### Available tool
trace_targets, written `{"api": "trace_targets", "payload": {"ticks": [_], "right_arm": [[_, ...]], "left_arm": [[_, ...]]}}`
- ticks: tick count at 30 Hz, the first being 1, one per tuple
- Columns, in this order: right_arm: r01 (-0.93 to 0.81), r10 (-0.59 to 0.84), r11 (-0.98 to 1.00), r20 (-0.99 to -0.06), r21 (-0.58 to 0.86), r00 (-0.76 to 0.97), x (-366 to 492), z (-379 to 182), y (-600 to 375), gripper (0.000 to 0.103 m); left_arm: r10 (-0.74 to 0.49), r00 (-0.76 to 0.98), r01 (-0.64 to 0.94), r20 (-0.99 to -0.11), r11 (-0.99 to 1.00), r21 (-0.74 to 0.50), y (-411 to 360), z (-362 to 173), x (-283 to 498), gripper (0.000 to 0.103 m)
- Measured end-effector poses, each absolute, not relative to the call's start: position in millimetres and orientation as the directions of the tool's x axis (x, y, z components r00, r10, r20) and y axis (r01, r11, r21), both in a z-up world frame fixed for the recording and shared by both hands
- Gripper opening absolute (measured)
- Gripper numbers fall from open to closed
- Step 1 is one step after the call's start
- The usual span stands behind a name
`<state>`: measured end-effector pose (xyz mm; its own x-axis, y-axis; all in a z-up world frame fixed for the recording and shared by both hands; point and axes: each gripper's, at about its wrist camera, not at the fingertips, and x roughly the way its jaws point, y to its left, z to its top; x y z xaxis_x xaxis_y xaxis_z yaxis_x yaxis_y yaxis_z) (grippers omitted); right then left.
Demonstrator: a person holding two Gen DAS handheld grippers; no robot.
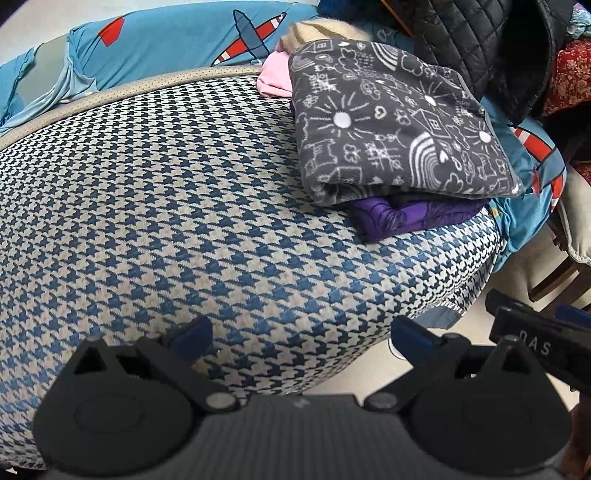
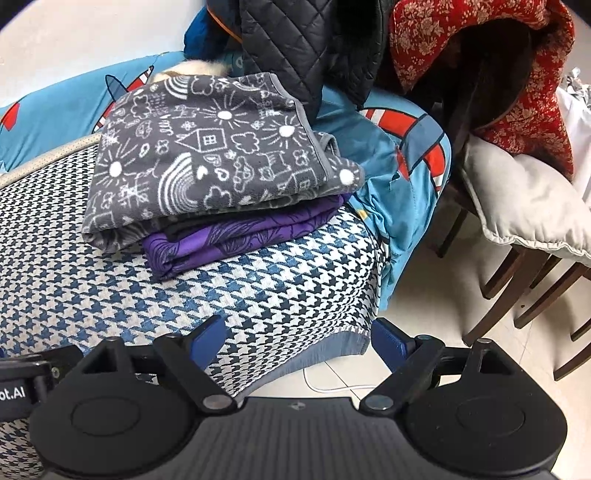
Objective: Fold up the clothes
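Note:
A folded grey garment with white doodle print lies on top of a folded purple garment at the far right of the houndstooth cushion. A pink garment and a fluffy beige one sit behind the stack. My left gripper hangs open over the bare cushion, well short of the stack. My right gripper is open above the cushion's front right corner, nothing between its blue pads. The right gripper's body shows at the left view's right edge.
A blue sheet with plane prints lies behind and beside the cushion. A black quilted jacket and a red floral cloth hang over a wooden chair with a white pad at right. A white cable lies on the tiled floor.

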<state>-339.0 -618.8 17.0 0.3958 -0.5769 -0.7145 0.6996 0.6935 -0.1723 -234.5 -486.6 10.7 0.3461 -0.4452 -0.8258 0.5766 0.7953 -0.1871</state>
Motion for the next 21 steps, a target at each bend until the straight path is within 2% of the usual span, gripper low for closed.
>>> {"api": "trace_targets", "payload": {"ticks": [21], "right_arm": [[0.681, -0.588, 0.706, -0.696, -0.193, 0.412, -342, 20, -607, 0.086]], "left_arm": [[-0.446, 0.378, 0.589, -0.811, 0.792, -0.161, -480, 18, -245, 0.103]]}}
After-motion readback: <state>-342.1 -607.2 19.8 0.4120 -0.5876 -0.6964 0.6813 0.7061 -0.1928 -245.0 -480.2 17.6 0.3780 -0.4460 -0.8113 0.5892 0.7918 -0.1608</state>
